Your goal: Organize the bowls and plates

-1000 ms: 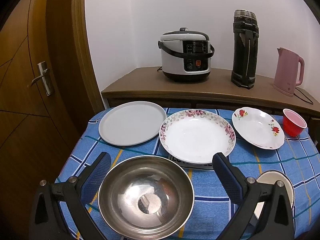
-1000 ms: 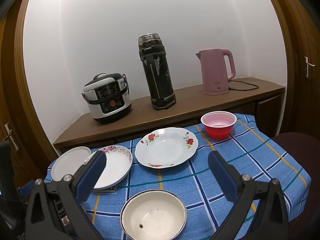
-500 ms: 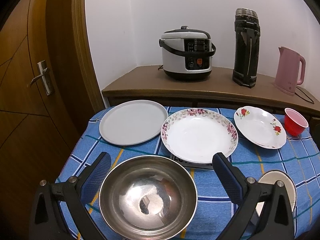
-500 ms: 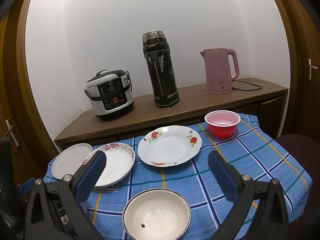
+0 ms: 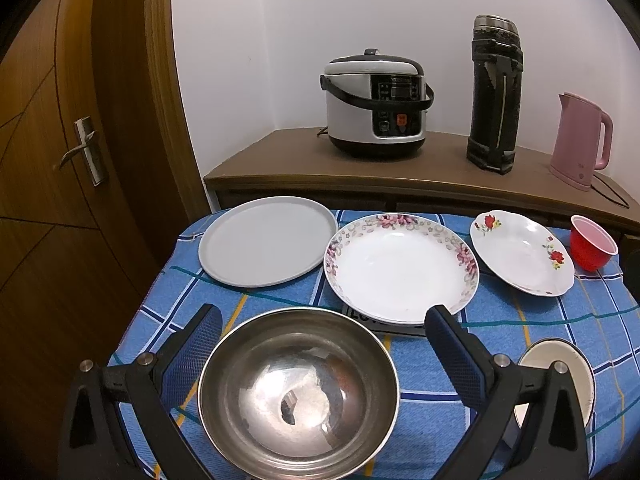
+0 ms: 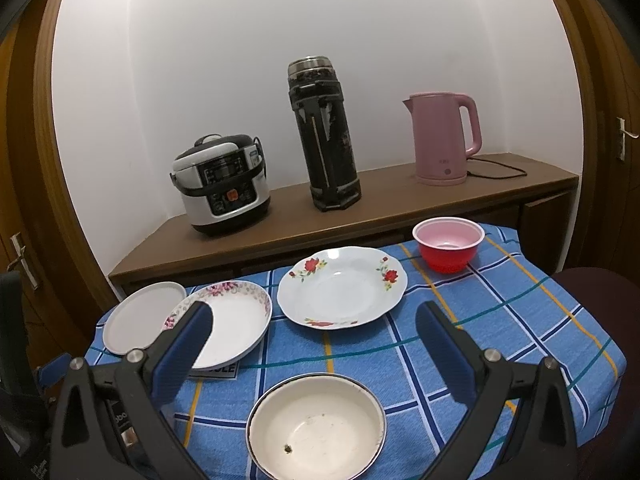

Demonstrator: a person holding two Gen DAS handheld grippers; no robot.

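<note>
My left gripper (image 5: 322, 320) is open and empty, above and around a steel bowl (image 5: 298, 392) at the table's near left. My right gripper (image 6: 314, 320) is open and empty, above a white enamel bowl (image 6: 316, 426), which also shows in the left wrist view (image 5: 556, 376). Along the back stand a plain white plate (image 5: 268, 240), a pink-flowered plate (image 5: 400, 268), a red-rose plate (image 5: 520, 252) and a red bowl (image 5: 592, 246). In the right wrist view they are the plain plate (image 6: 140, 316), flowered plate (image 6: 236, 328), rose plate (image 6: 340, 286) and red bowl (image 6: 448, 244).
The table wears a blue checked cloth (image 6: 500, 320). Behind it a wooden sideboard (image 5: 400, 184) carries a rice cooker (image 5: 376, 104), a black thermos (image 5: 496, 96) and a pink kettle (image 5: 580, 140). A wooden door (image 5: 60, 160) stands at left. A dark chair (image 6: 592, 292) is at right.
Both grippers have drawn slightly nearer and lower towards the table, so the dishes sit a little lower and larger in view. Nothing on the table has moved.
</note>
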